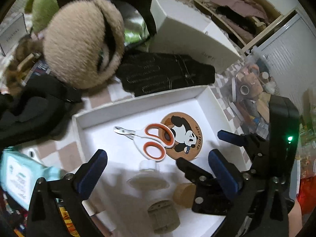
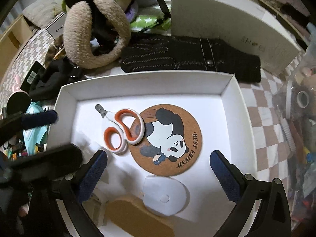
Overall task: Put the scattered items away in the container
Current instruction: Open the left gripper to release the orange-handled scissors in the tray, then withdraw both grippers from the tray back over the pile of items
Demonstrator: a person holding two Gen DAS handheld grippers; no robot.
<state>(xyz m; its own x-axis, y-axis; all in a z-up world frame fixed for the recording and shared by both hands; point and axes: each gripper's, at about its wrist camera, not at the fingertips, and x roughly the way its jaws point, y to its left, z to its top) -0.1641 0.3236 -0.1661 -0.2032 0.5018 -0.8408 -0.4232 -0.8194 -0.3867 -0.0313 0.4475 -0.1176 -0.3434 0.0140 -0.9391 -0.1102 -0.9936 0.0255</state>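
Left tool (image 1: 142, 158) and right tool (image 2: 158, 158): fingers apart, empty, above the white box (image 2: 146, 85). Inside: pet nail scissors (image 2: 122, 128), panda cork coaster (image 2: 171, 138), white bottle (image 2: 164, 195). Beside it on the worktop: black glove (image 2: 189, 57), plush earmuffs (image 2: 94, 31). Judged next: grasp one.

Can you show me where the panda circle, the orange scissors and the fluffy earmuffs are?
panda coaster (image 2: 173, 138), right wrist view, on the panda's white body.
orange scissors (image 2: 126, 126), right wrist view, where the two handle loops meet.
fluffy earmuffs (image 1: 79, 45), left wrist view, middle of the near furry pad.
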